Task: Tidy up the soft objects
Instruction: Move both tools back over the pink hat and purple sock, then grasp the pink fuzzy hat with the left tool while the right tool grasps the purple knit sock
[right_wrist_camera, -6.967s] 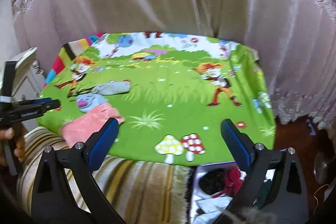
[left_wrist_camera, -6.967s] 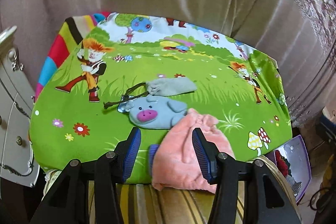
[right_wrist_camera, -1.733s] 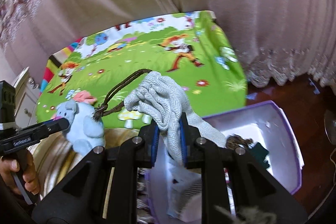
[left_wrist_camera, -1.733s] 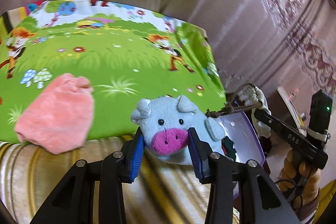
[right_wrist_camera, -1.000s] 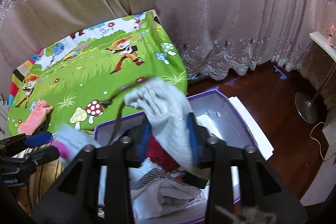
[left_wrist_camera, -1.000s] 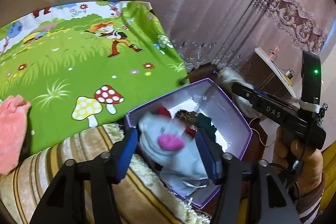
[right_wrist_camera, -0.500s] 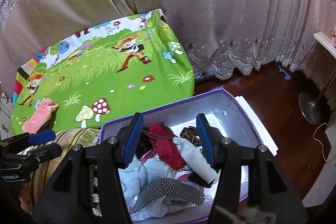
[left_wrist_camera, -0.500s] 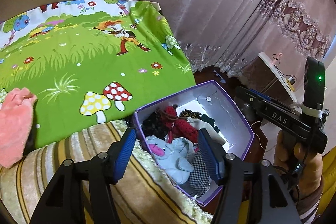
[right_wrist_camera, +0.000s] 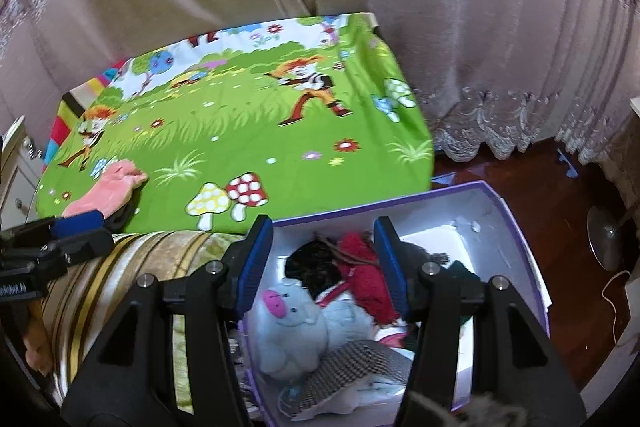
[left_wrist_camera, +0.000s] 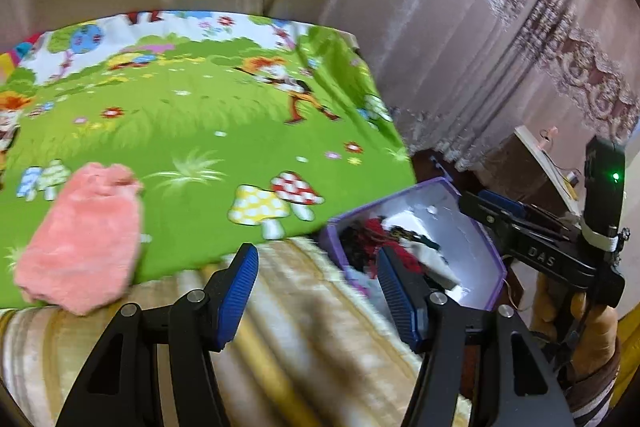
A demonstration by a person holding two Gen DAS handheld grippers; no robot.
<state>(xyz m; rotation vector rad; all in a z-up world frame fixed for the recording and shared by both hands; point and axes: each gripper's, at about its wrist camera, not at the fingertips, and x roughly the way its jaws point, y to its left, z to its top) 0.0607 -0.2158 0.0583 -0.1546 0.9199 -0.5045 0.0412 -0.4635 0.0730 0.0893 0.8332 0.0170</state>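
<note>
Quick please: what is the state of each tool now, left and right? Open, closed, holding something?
Left tool: open, holding nothing.
Right tool: open, holding nothing, above the purple box.

Room setting: pale mauve curtains (right_wrist_camera: 440, 7) with lace hems hanging behind a bed under a green cartoon sheet (right_wrist_camera: 248, 115); dark wooden floor (right_wrist_camera: 560, 195) gleaming at right

The purple box (right_wrist_camera: 516, 227) stood open-topped, but a blue pig toy (right_wrist_camera: 296, 323), red knit (right_wrist_camera: 364, 279) and checked cloth (right_wrist_camera: 352, 359) crowded its floor. The green sheet (right_wrist_camera: 240, 123) lay mostly bare, with only a pink pouch (left_wrist_camera: 84, 239) near its front edge. Curtains (right_wrist_camera: 480, 27) closed off the far side.
</note>
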